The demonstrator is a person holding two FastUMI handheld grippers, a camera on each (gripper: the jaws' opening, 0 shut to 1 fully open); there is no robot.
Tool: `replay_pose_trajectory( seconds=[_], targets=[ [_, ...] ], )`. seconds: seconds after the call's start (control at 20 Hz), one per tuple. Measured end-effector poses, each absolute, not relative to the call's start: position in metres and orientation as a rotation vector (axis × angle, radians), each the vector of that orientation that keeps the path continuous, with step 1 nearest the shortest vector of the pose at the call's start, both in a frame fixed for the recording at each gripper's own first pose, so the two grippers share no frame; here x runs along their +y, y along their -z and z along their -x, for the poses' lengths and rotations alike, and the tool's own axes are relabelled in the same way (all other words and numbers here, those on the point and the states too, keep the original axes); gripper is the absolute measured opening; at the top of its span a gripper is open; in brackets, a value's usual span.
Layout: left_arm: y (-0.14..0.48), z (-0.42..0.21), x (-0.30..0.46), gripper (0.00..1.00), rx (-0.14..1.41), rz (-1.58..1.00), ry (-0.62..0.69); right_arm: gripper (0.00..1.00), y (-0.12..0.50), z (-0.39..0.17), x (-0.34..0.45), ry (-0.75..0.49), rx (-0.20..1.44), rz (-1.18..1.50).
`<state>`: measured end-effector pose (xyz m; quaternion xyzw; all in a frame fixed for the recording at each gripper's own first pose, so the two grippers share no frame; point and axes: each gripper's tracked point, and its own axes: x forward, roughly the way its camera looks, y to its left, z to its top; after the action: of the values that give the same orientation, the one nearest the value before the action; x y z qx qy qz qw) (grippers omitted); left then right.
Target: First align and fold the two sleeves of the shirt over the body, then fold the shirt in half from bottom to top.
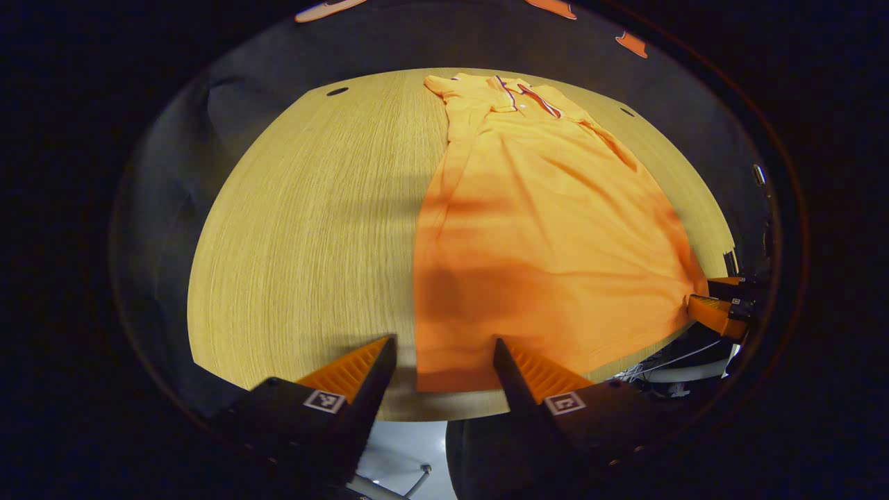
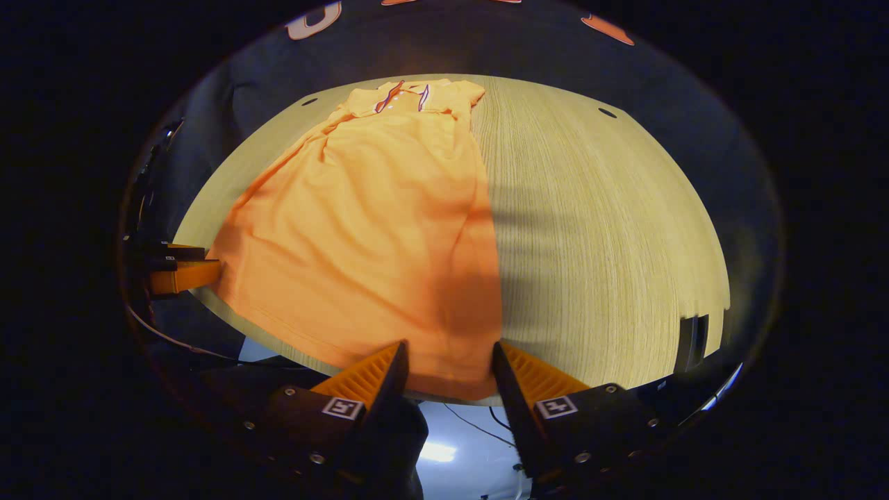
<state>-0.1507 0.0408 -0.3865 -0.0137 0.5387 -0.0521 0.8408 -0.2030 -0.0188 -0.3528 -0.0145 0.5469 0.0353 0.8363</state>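
Nearest the lens, parted fingers of the left gripper (image 1: 444,354), clasping nothing, poised over the near-left corner of the shirt hem. Likewise spread and empty, the right gripper (image 2: 450,357), over the near-right corner in its own view. Beyond them, the orange shirt (image 1: 549,229) flat on the wooden table (image 1: 312,222), collar at the far end, sleeves apparently already folded over the body. Hem right at the near table edge, perhaps slightly over it. Likely risks: pinching only the top layer, leaving the sleeve folds to slide open on lifting; uneven height between the two corners, skewing the bottom-to-top fold; dragging the body and wrinkling it.
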Motion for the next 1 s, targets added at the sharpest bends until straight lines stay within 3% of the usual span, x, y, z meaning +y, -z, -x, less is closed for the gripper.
replay_pose_trajectory(
  seconds=[0.1, 0.15, 0.25, 0.55, 1.0],
  targets=[
    [0.389, 0.145, 0.027, 0.28, 1.128, 0.054, 0.122, 0.36, 0.351, 0.195, -0.016, -0.044, 1.162, -0.046],
    [0.381, 0.148, 0.024, 0.05, 1.131, 0.032, 0.153, 0.12, 0.353, 0.201, -0.003, -0.105, 1.188, -0.098],
    [0.377, 0.145, 0.017, 0.02, 1.108, 0.054, 0.185, 0.07, 0.346, 0.197, -0.003, -0.098, 1.176, -0.245],
    [0.329, 0.106, 0.022, 0.02, 0.989, 0.124, 0.199, 0.05, 0.304, 0.154, 0.005, -0.154, 1.030, -0.407],
    [0.253, 0.007, 0.025, 0.02, 0.802, 0.107, 0.226, 0.05, 0.246, 0.057, 0.002, -0.166, 0.879, -0.338]
  ],
)
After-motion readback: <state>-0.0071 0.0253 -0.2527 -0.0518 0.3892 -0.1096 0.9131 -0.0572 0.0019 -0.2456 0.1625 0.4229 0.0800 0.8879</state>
